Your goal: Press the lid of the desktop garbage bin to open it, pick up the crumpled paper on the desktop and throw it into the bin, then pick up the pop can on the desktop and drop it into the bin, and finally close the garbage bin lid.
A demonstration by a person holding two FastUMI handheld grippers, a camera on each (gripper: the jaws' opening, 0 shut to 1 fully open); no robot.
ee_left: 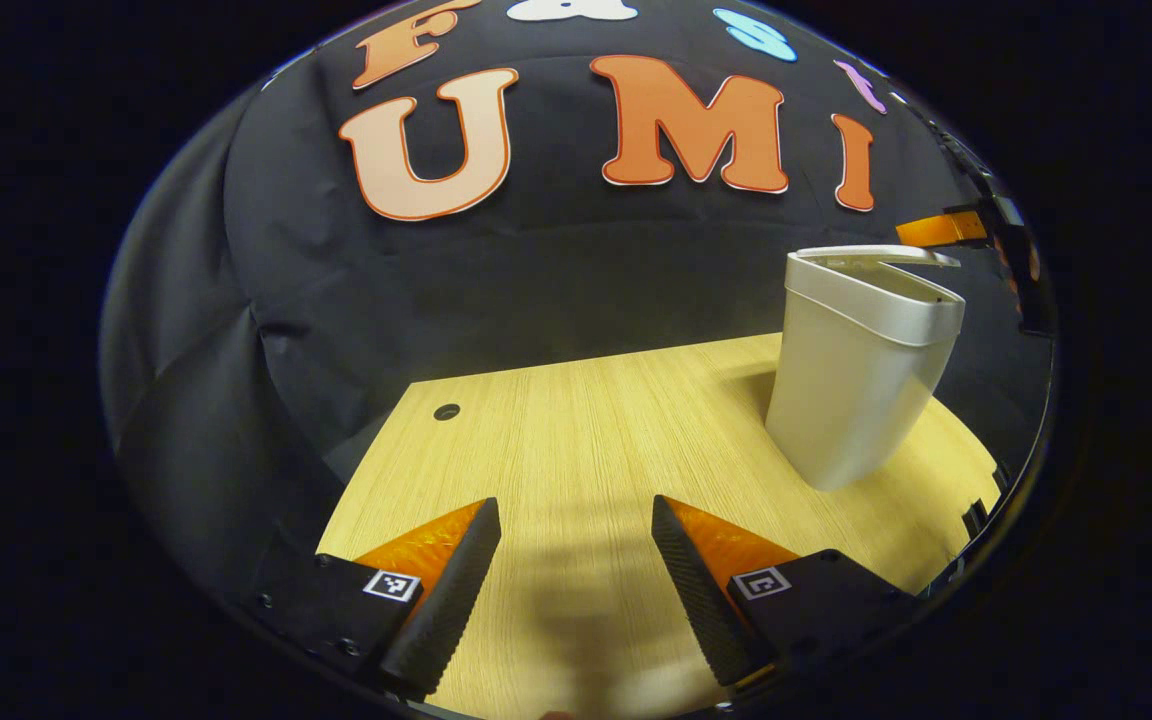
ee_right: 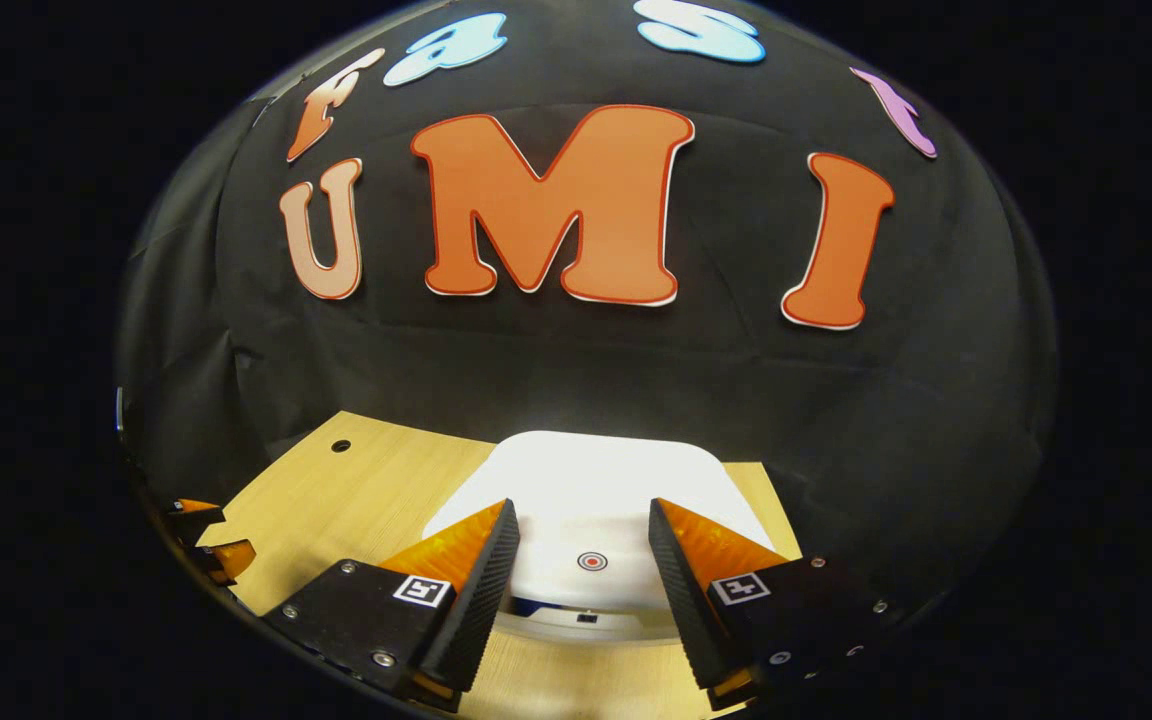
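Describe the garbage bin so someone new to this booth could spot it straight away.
Start at the light wooden desk in front of the black cloth wall. The garbage bin stands toward the desk's back edge: a tall, pale container that narrows toward its base, the one standing object on the desk. Its lid is white with rounded corners and carries a small round red target mark, seen between the right tool's open fingers.

The desk point(ee_left: 576, 430) was a pale yellow wood with fine straight grain, and a small dark round hole point(ee_left: 446, 411) sat near its far left corner. The garbage bin point(ee_left: 851, 400) was off-white with a slightly greyer band round its rim. Its lid point(ee_right: 586, 490) was plain white with a small red-and-white target mark point(ee_right: 591, 561) near the front edge. The booth's wall point(ee_left: 556, 280) was black cloth.
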